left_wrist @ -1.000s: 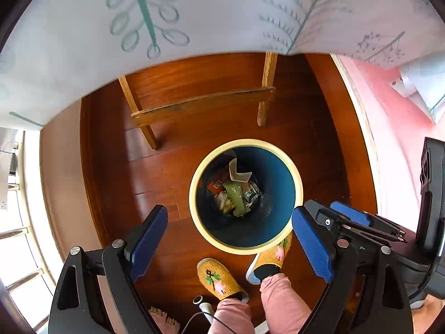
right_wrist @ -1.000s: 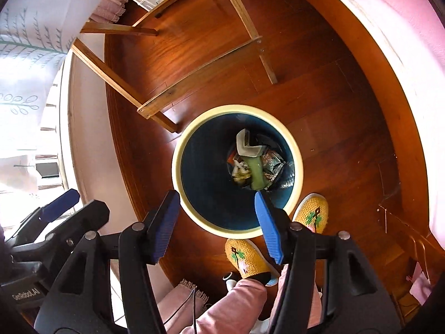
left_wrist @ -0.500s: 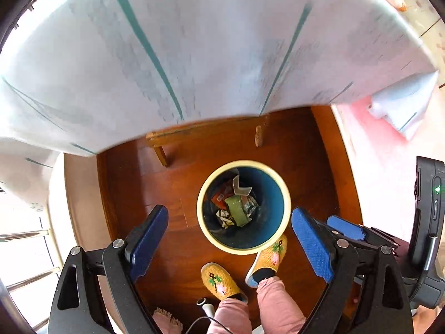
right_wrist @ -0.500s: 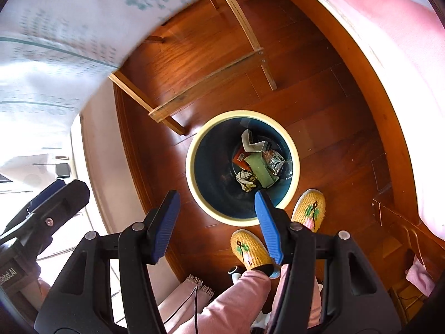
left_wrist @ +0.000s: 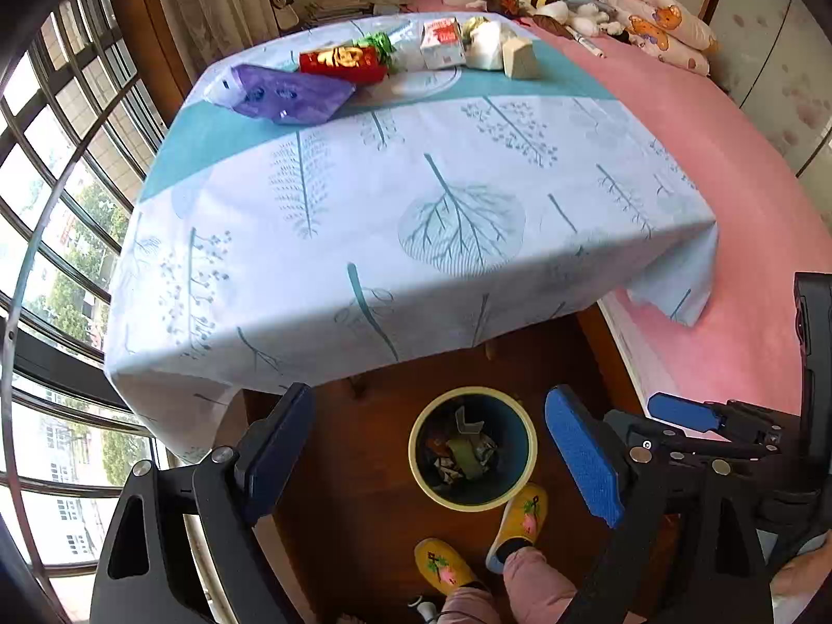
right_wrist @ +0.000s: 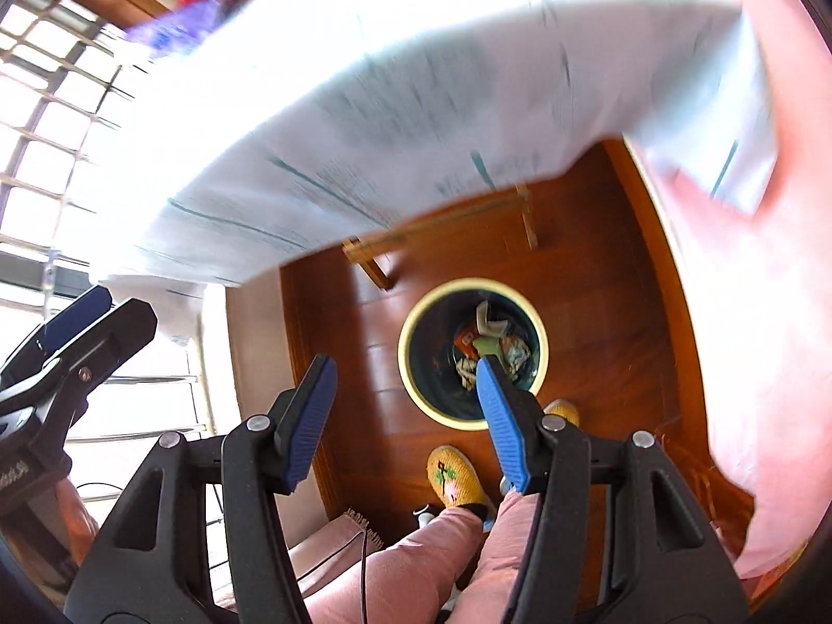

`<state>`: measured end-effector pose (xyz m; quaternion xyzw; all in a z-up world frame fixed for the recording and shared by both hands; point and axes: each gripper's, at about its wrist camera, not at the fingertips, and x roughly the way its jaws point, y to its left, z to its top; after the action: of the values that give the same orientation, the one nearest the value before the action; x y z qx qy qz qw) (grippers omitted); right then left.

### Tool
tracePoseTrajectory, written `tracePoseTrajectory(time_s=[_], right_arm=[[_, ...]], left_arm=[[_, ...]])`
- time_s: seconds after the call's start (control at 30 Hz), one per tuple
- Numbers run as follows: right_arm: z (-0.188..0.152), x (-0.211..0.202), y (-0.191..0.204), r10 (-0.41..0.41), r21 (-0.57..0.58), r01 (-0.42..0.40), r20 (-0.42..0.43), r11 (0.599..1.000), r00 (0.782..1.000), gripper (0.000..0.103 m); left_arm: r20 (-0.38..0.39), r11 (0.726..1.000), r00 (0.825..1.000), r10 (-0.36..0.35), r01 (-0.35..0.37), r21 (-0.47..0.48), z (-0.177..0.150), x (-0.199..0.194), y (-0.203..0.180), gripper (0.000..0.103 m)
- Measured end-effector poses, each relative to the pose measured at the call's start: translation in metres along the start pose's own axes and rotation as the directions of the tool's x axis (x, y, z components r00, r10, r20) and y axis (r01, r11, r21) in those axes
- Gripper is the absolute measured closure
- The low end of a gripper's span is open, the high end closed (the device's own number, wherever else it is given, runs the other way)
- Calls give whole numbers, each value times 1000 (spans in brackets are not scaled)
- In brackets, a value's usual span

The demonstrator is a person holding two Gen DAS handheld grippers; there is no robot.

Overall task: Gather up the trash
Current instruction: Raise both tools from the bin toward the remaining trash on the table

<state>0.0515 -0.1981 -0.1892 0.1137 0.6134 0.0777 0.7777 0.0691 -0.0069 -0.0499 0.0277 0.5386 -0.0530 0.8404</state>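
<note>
Both grippers — left (left_wrist: pixel 426 447) and right (right_wrist: pixel 403 405) — hang empty, fingers apart, above the bin (left_wrist: pixel 422 473) on the floor, so I'd reach for the wrappers (left_wrist: pixel 338 63) along the table's (left_wrist: pixel 364 260) far edge, one at a time.

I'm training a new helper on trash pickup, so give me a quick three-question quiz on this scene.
1. True or false: the round blue cream-rimmed bin on the floor already holds trash.
2. Which lies nearest the window side of the leaf-print tablecloth? A) purple crinkled bag B) red foil packet C) white milk carton
3. The left claw and right claw are both ____.

Key: 1 true; 2 A; 3 open
</note>
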Motion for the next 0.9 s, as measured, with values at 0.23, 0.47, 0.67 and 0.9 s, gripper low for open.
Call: tracePoseTrajectory(time_s=[0.23, 0.47, 0.67, 0.9], right_arm=[[21, -67, 23, 45, -42, -42, 73, 998, 996, 50], [69, -118, 51, 129, -118, -113, 136, 987, 982, 50], [117, -142, 83, 207, -223, -171, 150, 960, 967, 50], [168, -133, 127, 236, -274, -199, 108, 941, 966, 48]], left_arm=[[68, 998, 997, 45, -42, -41, 34, -61, 15, 18], [77, 994, 995, 65, -58, -96, 56, -97, 30, 21], [124, 984, 982, 141, -126, -123, 73, -125, 45, 22], [168, 969, 956, 239, -224, -103, 111, -142, 80, 22]])
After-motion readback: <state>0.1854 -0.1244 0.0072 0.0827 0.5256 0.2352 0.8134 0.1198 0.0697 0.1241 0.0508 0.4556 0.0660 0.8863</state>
